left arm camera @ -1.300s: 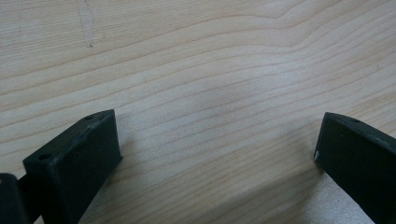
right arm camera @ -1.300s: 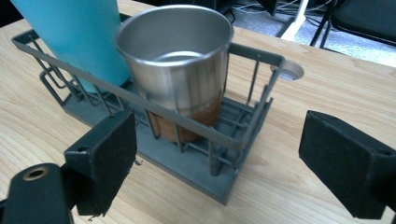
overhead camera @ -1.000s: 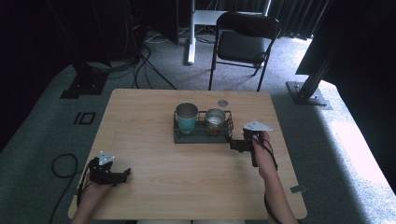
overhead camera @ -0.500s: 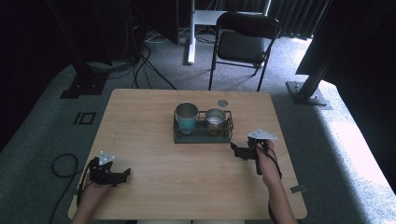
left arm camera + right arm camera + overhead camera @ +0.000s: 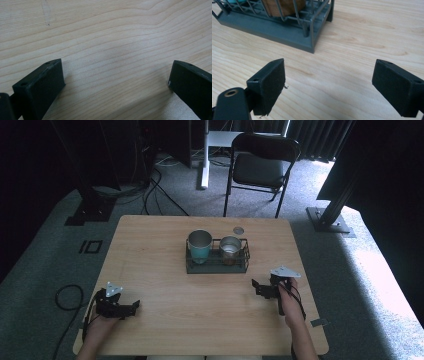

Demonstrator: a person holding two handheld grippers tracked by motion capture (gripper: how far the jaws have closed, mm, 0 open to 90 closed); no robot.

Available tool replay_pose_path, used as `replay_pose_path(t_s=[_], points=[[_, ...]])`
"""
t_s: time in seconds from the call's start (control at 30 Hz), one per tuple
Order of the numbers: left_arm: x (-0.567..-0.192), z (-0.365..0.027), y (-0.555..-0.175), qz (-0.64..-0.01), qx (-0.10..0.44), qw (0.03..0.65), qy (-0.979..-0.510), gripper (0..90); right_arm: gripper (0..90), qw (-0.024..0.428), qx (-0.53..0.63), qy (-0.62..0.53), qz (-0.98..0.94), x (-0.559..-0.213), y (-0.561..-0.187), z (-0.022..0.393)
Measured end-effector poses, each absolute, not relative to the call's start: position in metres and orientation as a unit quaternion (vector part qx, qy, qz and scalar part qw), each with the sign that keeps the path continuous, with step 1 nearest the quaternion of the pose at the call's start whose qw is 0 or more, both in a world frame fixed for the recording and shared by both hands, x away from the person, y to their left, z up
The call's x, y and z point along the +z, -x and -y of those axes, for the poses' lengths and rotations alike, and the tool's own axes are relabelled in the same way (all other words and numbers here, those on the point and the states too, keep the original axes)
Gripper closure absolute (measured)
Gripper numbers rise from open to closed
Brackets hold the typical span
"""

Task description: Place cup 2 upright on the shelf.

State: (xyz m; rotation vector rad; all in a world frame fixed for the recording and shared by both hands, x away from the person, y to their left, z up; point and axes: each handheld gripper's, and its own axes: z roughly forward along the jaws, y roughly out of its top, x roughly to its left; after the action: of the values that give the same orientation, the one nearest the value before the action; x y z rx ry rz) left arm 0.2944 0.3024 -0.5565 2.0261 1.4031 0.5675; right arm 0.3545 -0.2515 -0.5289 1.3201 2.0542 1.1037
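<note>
Fingers of the right gripper point(image 5: 261, 288) stand wide apart with nothing between them, resting low over bare wood; in the right gripper view the near corner of the wire rack point(image 5: 287, 27) lies just ahead and to the left of the fingers point(image 5: 268, 83), apart from them. Fingers of the left gripper point(image 5: 131, 306) are likewise spread wide and empty, with plain wood grain between them in the left gripper view, and the rack lies well ahead of them and off to their right. The rack holds two vessels side by side: a metal cup with a teal lower body point(image 5: 200, 246) in the compartment farther from the right gripper, and a smaller brown-walled cup point(image 5: 230, 249) in the nearer one. A small round lid point(image 5: 238, 230) lies on the surface point(image 5: 150, 250) just beyond the rack. Judged from this arrangement, both cups are seated and the placing step appears complete, with both grippers at rest near the person's edge. Any further move would call for a forward reach from the right gripper toward the rack or the lid beyond it.
</note>
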Motion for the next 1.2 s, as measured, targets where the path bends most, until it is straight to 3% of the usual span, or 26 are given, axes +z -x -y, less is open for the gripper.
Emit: replay_pose_path(t_s=[1.2], points=[[-0.556, -0.302, -0.294, -0.529, 0.214, 0.301, -0.764, 0.7, 11.2, 0.234, 0.357, -0.52, -0.74, -0.548, -0.306, 0.276]])
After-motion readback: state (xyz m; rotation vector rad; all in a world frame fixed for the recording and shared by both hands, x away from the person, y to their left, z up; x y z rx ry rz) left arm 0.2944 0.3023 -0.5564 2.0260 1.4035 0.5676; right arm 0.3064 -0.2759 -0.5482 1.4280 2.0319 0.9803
